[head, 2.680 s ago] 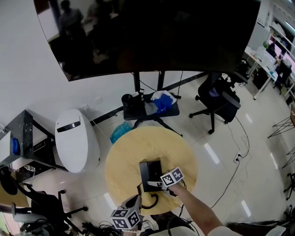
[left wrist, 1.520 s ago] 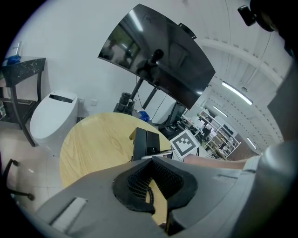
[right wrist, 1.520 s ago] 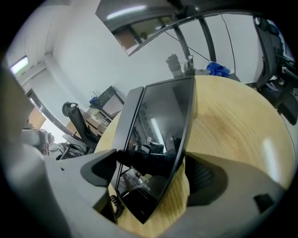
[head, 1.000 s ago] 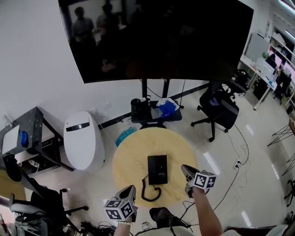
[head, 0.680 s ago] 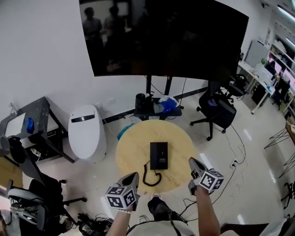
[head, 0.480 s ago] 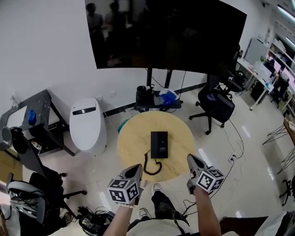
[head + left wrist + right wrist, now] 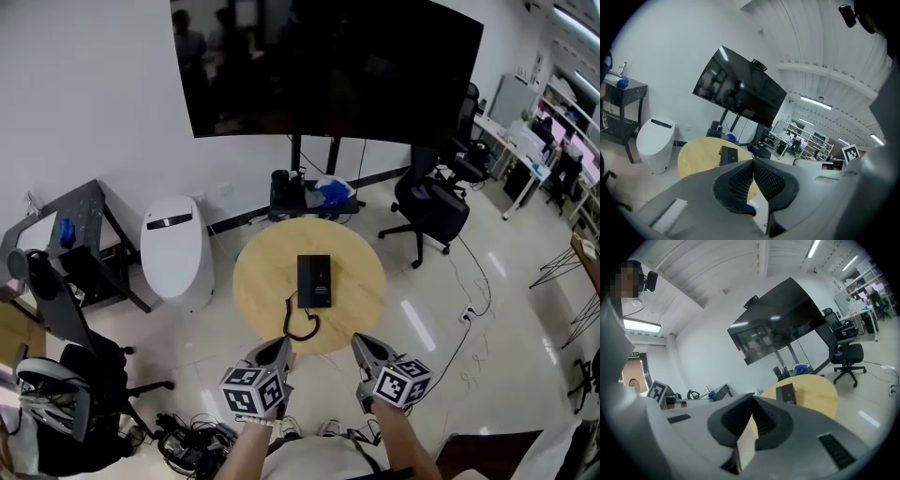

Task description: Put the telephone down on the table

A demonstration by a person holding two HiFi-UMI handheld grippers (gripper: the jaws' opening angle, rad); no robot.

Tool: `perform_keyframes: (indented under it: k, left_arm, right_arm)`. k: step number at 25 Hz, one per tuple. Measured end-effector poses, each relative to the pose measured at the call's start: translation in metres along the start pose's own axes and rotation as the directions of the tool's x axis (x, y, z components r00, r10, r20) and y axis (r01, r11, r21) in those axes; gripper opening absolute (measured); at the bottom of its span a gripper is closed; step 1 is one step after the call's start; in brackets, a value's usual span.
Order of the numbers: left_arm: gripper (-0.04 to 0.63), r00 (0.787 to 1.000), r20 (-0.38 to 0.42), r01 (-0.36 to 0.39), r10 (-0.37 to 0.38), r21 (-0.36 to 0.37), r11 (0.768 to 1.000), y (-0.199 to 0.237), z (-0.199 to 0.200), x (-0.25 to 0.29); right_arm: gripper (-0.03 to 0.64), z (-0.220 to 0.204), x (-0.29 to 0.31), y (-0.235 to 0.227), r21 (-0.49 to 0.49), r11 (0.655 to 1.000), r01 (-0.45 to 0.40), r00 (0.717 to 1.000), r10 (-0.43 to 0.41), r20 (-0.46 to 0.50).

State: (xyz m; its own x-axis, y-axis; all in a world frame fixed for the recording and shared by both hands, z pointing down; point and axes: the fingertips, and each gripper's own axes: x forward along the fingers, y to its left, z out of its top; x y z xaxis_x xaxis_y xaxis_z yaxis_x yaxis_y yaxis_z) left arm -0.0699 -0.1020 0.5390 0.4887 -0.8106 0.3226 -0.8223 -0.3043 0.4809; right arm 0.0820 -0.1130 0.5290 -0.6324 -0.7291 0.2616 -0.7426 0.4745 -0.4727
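The left gripper and right gripper are hanging just off the table at its near edge. Both are closed on nothing, likely because the phone is lying flat at the table's middle, its cord curling toward that edge.

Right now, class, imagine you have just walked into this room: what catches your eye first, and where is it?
The huge dark screen on the far wall dominates the head view. Below it, a round wooden table carries a black telephone lying flat near its middle, with its coiled cord trailing toward the near edge. At the bottom, the left gripper and right gripper are shut and empty, apart from the telephone.
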Motion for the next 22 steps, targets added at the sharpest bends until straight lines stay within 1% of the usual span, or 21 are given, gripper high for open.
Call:
perform_keyframes:
  k: [2,5,9,13,22]
  left_arm:
    - [-0.015,1.0,-0.001,-0.003,0.003,-0.001,1.0,-0.008,-0.005,0.001]
    - [-0.015,1.0,0.001,-0.01,0.01,0.006,1.0,-0.016,-0.008,0.002]
    - [-0.015,1.0,0.016,-0.024,0.024,0.016,1.0,-0.023,-0.006,0.003]
    - [-0.015,0.999,0.022,-0.026,0.025,0.031,0.999,-0.031,-0.003,0.007]
    - [-0.015,1.0,0.012,-0.023,0.023,0.021,1.0,-0.037,-0.009,0.012]
  right_arm:
    - [-0.003,-0.003,-0.003,0.003,0.007,1.0,-0.015,1.0,0.015,-0.002]
    - [-0.003,0.003,-0.006,0.002,-0.028,0.999,-0.035,0.999,0.035,-0.003]
    - [-0.002,0.012,-0.01,-0.003,-0.038,0.998,-0.054,0.998,0.054,0.01]
    - [0.0,0.009,-0.013,-0.006,-0.051,0.997,-0.054,0.999,0.054,0.001]
    - [0.0,0.011,-0.02,-0.016,-0.045,0.998,-0.043,0.999,0.043,0.003]
